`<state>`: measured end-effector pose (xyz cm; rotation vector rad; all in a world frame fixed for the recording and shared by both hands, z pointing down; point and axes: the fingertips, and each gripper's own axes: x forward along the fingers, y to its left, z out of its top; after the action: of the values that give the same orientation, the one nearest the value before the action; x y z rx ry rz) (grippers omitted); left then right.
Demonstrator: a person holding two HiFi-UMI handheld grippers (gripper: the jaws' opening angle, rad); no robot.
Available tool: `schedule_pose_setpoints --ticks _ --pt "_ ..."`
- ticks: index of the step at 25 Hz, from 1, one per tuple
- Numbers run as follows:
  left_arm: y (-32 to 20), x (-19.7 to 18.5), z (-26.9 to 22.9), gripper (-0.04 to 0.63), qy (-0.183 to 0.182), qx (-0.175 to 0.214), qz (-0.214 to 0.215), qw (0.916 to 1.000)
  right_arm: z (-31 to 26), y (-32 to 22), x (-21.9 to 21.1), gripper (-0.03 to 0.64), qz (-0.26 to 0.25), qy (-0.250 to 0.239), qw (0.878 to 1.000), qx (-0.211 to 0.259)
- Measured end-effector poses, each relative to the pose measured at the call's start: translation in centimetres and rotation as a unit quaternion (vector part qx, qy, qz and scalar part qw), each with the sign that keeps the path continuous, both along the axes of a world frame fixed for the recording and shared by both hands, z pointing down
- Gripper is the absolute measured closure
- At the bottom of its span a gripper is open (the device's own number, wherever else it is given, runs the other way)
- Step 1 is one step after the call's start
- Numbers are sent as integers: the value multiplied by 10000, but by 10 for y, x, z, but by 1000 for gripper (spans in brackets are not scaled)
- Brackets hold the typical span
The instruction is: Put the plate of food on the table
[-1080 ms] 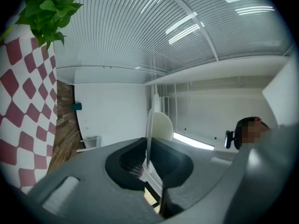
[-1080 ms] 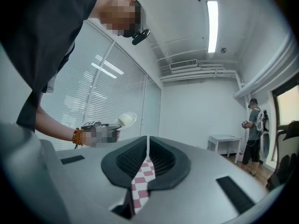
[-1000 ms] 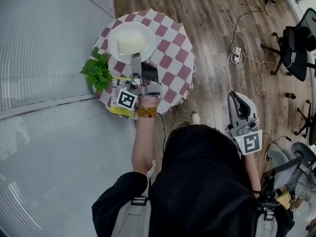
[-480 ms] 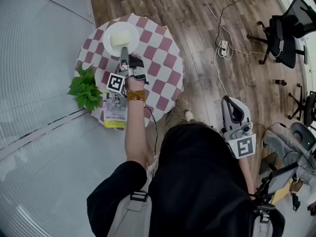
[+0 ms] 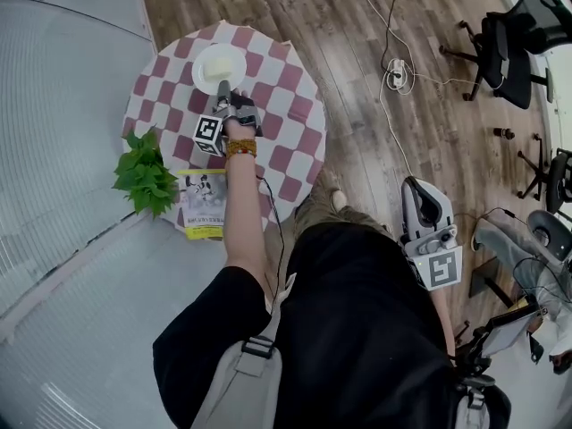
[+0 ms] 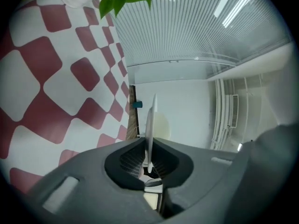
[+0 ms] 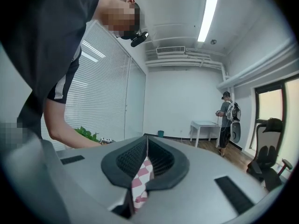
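Note:
A white plate [image 5: 219, 68] with a pale lump of food lies over the far side of the round table [image 5: 288, 125], which has a red-and-white checked cloth. My left gripper [image 5: 223, 88] reaches across the table and is shut on the plate's near rim. In the left gripper view the plate [image 6: 151, 125] shows edge-on between the jaws of the left gripper [image 6: 148, 164], beside the checked cloth [image 6: 56, 87]. Whether the plate rests on the cloth I cannot tell. My right gripper [image 5: 419, 189] hangs by the person's right side, off the table. In its own view the right gripper [image 7: 145, 146] is shut and holds nothing.
A green potted plant [image 5: 141, 181] and a booklet [image 5: 204, 206] sit at the table's near left edge. Office chairs [image 5: 514, 38] and a power strip [image 5: 393, 68] with cables are on the wooden floor to the right. Another person [image 7: 226, 120] stands by a white table [image 7: 203, 125].
My left gripper has carried the plate farther across the table, from above the booklet toward the far side. The right gripper has stayed at the person's side.

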<state>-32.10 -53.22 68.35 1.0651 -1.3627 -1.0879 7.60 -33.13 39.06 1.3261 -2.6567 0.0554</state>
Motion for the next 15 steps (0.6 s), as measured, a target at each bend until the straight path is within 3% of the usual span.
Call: schedule_pose_setpoints --ticks 10,15 --pt "-7 -3 79 572 594 -773 -92 9952 17 -9 -5 604 186 70 9993 -308" --pt "-8 -2 98 572 599 -1013 -61 9930 22 -11 -9 604 221 27 9990 -380"
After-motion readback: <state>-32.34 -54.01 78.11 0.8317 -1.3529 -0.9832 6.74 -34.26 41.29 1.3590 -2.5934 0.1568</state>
